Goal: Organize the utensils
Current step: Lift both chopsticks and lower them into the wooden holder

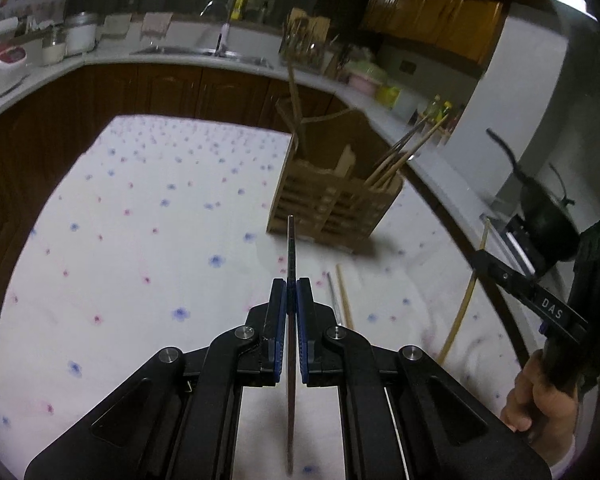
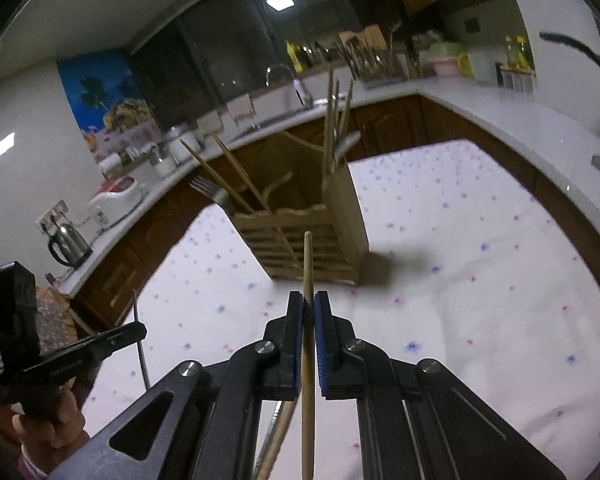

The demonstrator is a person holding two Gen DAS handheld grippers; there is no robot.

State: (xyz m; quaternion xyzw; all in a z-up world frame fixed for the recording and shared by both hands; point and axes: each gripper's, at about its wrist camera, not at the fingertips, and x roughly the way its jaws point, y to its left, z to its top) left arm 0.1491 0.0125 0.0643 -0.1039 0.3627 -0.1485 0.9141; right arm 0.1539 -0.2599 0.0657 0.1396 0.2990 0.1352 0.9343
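Observation:
A slatted wooden utensil holder [image 1: 332, 204] stands on the flowered tablecloth; it also shows in the right wrist view [image 2: 312, 236] with chopsticks [image 2: 334, 120] and a fork [image 2: 208, 189] in its compartments. My left gripper [image 1: 291, 292] is shut on a thin dark metal utensil [image 1: 291, 248], seen edge-on, held above the cloth in front of the holder. My right gripper [image 2: 308, 308] is shut on a wooden chopstick [image 2: 308, 264] that points toward the holder. The right gripper also shows at the right of the left wrist view [image 1: 480, 258].
A metal utensil [image 1: 334, 296] and a wooden chopstick [image 1: 344, 296] lie on the cloth [image 1: 140, 220] just right of my left gripper. A kitchen counter [image 2: 500, 116] with a sink, a kettle [image 2: 66, 244] and jars wraps around behind the table.

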